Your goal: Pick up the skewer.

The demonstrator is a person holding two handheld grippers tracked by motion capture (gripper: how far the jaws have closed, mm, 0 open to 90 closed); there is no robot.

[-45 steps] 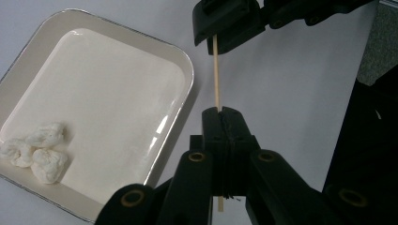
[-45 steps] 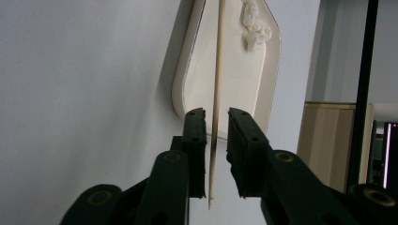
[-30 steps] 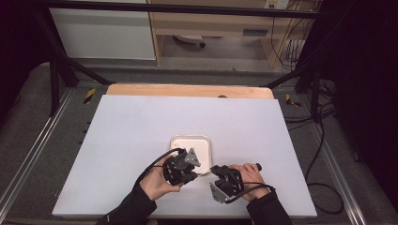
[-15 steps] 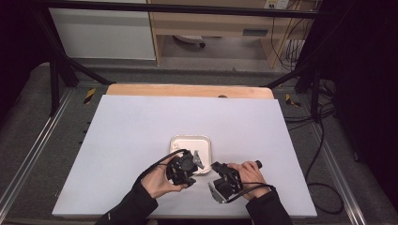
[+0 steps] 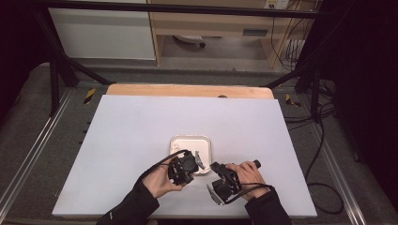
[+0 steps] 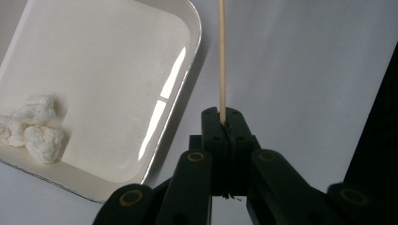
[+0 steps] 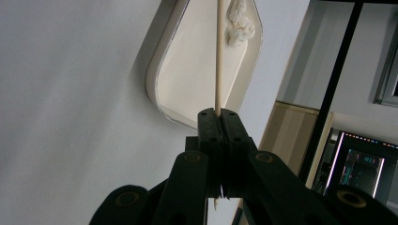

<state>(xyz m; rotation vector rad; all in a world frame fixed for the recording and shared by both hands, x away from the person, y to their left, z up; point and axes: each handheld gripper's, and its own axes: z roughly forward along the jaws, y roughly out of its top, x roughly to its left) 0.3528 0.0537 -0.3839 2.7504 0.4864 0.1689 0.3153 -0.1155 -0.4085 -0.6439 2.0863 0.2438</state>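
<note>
A white square tray [image 5: 190,140] lies on the table, with a few white fluffy lumps [image 6: 40,136] in one corner. My left gripper [image 6: 223,123] is shut on a thin wooden stick [image 6: 221,56] that runs past the tray's edge [image 6: 195,42]. Its jaws have just been closing on that stick. My right gripper [image 7: 218,119] is shut on a second wooden stick [image 7: 218,56], which reaches over the tray [image 7: 187,79] toward the lumps [image 7: 240,23]. In the high view the left gripper [image 5: 187,164] is at the tray's near edge. The right gripper [image 5: 220,174] sits just to its right.
The tray rests on a pale sheet covering the table [image 5: 141,122], whose wooden far edge [image 5: 187,90] shows. Black frame legs [image 5: 300,70] and cables [image 5: 324,140] stand beyond the table's right side. A lit screen [image 7: 359,164] appears in the right gripper view.
The left gripper has shifted slightly at the tray's near edge. The right hand has kept still.
</note>
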